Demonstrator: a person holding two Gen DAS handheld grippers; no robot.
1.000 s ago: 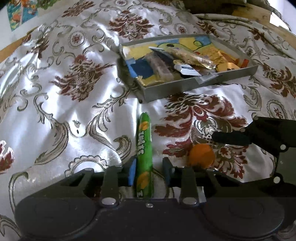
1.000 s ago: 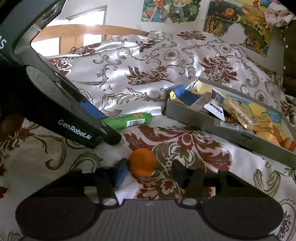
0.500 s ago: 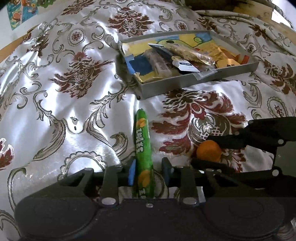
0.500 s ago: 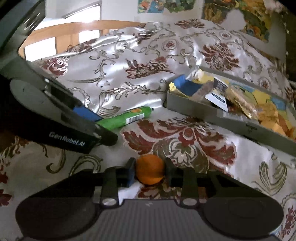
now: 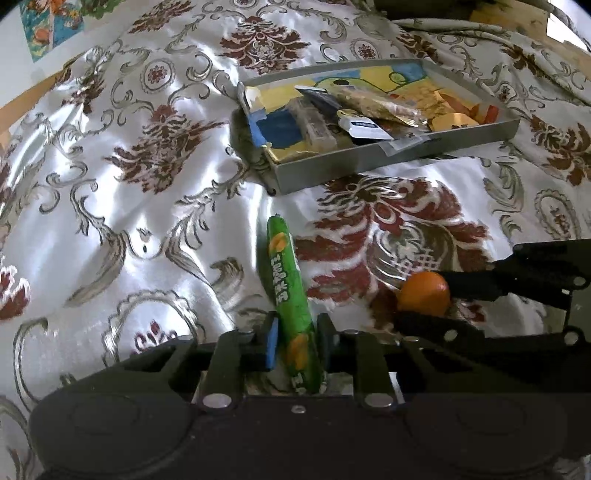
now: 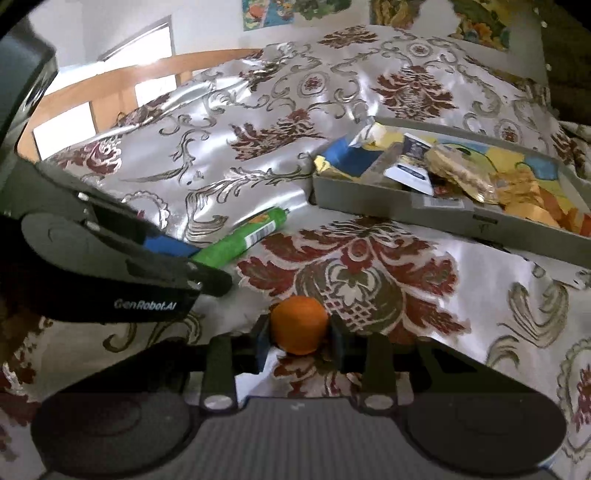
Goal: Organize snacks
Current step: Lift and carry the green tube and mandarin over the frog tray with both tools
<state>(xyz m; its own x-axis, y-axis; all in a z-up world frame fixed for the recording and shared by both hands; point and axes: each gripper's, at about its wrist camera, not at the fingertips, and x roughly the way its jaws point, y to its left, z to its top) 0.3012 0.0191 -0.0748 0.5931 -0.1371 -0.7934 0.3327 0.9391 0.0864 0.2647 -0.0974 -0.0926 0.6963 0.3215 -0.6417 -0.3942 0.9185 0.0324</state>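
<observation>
A green snack stick lies on the patterned cloth, its near end between the pads of my left gripper. The jaws are closing and both pads touch the stick. In the right wrist view the same stick pokes out of the left gripper. A small round orange snack sits between the pads of my right gripper, which is shut on it. From the left wrist view, the orange is pinched in the right gripper. A grey tray beyond holds several wrapped snacks.
A shiny floral cloth covers the whole surface, with folds and bumps. The tray's near wall stands right of the green stick. A wooden rail and wall posters lie behind.
The right gripper's jaws have closed from wide apart onto the orange. The left gripper's jaws have narrowed onto the green stick, whose far end has swung slightly left.
</observation>
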